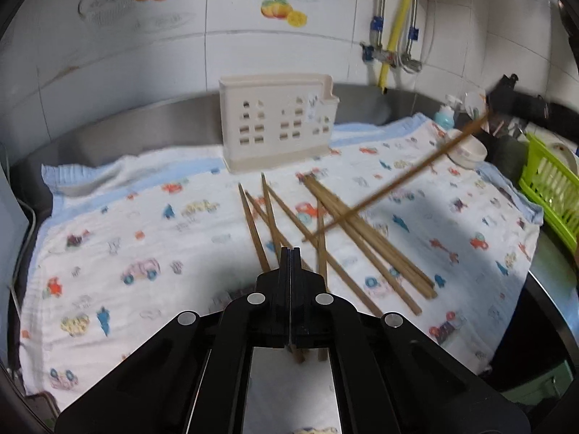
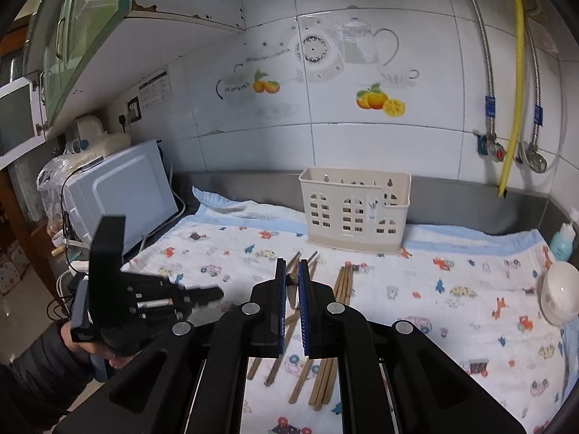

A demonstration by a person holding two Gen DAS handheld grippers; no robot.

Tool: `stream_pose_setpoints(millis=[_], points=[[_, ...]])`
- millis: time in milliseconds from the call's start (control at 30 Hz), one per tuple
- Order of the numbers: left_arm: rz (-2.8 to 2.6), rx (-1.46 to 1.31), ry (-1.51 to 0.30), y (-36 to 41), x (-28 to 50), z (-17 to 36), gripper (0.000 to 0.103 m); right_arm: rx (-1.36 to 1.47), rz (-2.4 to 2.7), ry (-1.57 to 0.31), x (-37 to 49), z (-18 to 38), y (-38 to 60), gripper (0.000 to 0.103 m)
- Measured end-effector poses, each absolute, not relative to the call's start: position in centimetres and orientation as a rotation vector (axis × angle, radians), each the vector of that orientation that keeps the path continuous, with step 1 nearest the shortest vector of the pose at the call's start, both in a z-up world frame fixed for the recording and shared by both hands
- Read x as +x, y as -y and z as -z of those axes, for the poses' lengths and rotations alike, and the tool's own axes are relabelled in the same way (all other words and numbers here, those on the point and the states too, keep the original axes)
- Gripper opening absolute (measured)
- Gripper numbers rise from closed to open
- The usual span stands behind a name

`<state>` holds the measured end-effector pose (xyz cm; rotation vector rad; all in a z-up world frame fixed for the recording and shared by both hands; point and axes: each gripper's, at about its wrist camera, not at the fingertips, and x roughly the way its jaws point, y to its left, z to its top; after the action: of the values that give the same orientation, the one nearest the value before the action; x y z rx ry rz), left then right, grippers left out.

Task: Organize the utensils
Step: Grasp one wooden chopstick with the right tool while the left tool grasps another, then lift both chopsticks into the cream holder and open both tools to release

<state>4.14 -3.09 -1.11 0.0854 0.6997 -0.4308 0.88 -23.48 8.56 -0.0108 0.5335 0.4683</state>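
Several brown wooden chopsticks (image 1: 347, 231) lie scattered on a patterned cloth (image 1: 144, 238); they also show in the right wrist view (image 2: 340, 285). A cream utensil holder (image 1: 277, 123) stands upright behind them, also in the right wrist view (image 2: 356, 209). My left gripper (image 1: 290, 253) is shut and empty just above the near chopstick ends; it also shows in the right wrist view (image 2: 213, 293). My right gripper (image 2: 291, 271) is shut on one chopstick (image 1: 398, 181), which slants up off the pile toward the right.
A white bowl (image 1: 466, 152) and a teal bottle (image 1: 444, 115) sit at the cloth's right edge, by a green basket (image 1: 550, 188). A microwave (image 2: 123, 195) stands at the left. Tiled wall with pipes (image 2: 514, 83) runs behind the steel counter.
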Motion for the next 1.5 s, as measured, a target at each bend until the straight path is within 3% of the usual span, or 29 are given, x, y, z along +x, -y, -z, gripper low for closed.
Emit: stream_pose_setpoints(millis=[467, 500, 567, 600, 700, 767, 867, 1033, 1100, 1500], points=[[0.493, 0.15, -0.845, 5.7, 3.9, 6.7, 0.004, -0.047, -0.471, -0.505, 0.7, -9.9, 23.3, 0.007], [0.488, 0.143, -0.843, 5.6, 3.9, 6.7, 0.007, -0.047, -0.471, -0.505, 0.8, -9.9, 23.4, 0.007], [0.474, 0.143, -0.836, 5.5, 4.0, 6.6, 0.036, -0.048, -0.468, -0.503, 0.8, -9.9, 23.4, 0.007], [0.468, 0.146, -0.828, 5.4, 4.0, 6.5, 0.039, -0.047, -0.469, -0.503, 0.8, -9.9, 23.4, 0.007], [0.489, 0.132, -0.84, 5.3, 4.1, 6.6, 0.037, -0.047, -0.469, -0.502, 0.9, -9.9, 23.5, 0.007], [0.493, 0.13, -0.841, 5.3, 4.2, 6.7, 0.024, -0.048, -0.47, -0.502, 0.9, -9.9, 23.5, 0.007], [0.51, 0.127, -0.837, 5.5, 4.1, 6.8, 0.016, -0.051, -0.47, -0.502, 0.9, -10.0, 23.5, 0.007], [0.49, 0.148, -0.875, 5.8, 4.5, 7.8, 0.016, -0.054, -0.471, -0.492, 0.8, -10.2, 23.4, 0.007], [0.482, 0.163, -0.87, 5.9, 4.4, 7.7, 0.007, -0.055, -0.471, -0.489, 0.9, -10.4, 23.5, 0.007], [0.437, 0.089, -0.715, 3.9, 3.7, 1.2, 0.005, -0.086, -0.473, -0.457, 1.7, -13.8, 24.2, 0.007]])
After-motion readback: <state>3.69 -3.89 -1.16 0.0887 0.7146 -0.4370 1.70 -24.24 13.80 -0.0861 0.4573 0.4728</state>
